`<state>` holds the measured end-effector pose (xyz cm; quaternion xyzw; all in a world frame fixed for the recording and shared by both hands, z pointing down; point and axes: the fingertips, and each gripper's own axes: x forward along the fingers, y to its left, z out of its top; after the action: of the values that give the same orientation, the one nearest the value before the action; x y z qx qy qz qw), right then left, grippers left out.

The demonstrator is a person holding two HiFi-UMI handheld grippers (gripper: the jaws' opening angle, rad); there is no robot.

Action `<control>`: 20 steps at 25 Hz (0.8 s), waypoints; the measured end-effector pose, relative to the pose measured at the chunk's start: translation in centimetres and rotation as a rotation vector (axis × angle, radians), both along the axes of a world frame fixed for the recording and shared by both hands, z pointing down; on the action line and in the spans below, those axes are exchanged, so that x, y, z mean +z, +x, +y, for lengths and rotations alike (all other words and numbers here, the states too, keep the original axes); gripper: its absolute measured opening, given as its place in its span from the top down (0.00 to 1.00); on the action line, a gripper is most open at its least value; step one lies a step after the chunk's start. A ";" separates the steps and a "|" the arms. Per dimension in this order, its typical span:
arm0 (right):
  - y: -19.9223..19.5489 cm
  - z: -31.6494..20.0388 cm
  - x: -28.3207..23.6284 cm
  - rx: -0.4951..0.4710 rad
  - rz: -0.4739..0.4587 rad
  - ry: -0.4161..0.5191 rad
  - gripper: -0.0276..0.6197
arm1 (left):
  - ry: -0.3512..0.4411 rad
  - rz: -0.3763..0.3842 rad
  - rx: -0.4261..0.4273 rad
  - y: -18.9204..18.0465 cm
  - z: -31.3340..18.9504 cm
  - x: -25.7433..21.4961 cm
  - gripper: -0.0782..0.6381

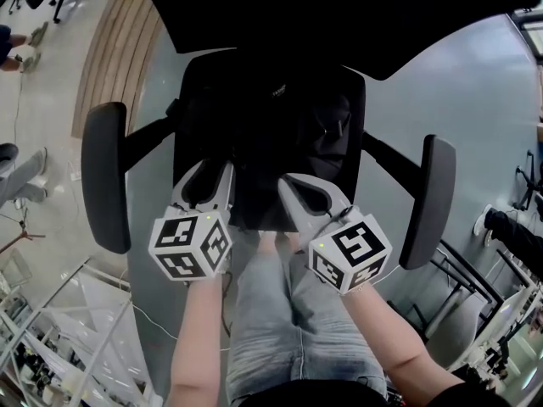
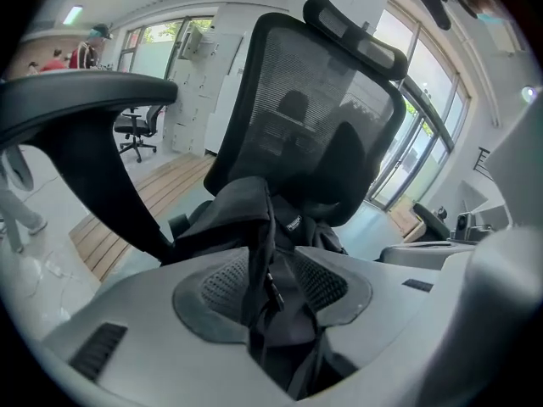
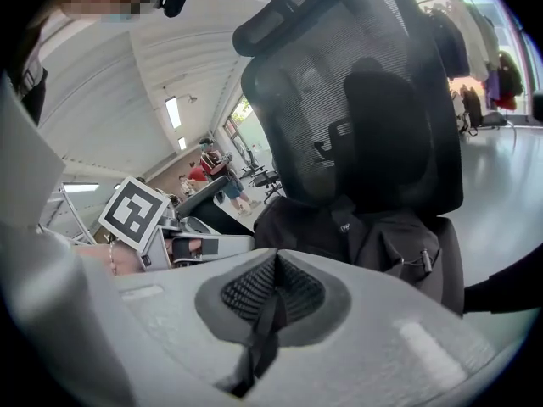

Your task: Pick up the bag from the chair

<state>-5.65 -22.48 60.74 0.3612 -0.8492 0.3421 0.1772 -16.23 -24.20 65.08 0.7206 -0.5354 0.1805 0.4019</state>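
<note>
A black bag lies on the seat of a black mesh office chair, against its backrest. My left gripper is at the bag's near left side; in the left gripper view it is shut on a fold of the bag and its strap. My right gripper is at the bag's near right side; in the right gripper view it is shut on a thin black strap, with the bag's body just beyond. The mesh backrest rises behind the bag.
Armrests stand on both sides, the right one near my right gripper. The person's jeans-clad legs are below the seat edge. White desk frames fill the lower left. A wood floor strip and another person's feet lie far left.
</note>
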 end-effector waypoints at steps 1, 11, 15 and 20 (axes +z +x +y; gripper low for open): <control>0.0 -0.1 0.1 0.006 -0.001 -0.005 0.96 | -0.005 -0.010 -0.003 -0.2 -0.3 0.1 0.64; 0.3 -0.8 1.7 0.029 -0.011 -0.035 0.96 | -0.035 -0.030 -0.036 -0.4 -3.6 3.3 0.47; 0.6 -0.7 1.8 0.041 -0.010 -0.052 0.96 | -0.032 -0.021 -0.058 -0.5 -4.8 3.6 0.46; 0.8 -0.9 1.9 0.061 -0.016 -0.058 0.96 | -0.038 -0.022 -0.046 -0.2 -6.1 4.6 0.46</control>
<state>-4.90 -23.43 62.65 0.3791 -0.8289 0.3746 0.1699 -16.42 -30.26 69.63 0.6983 -0.5525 0.1895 0.4137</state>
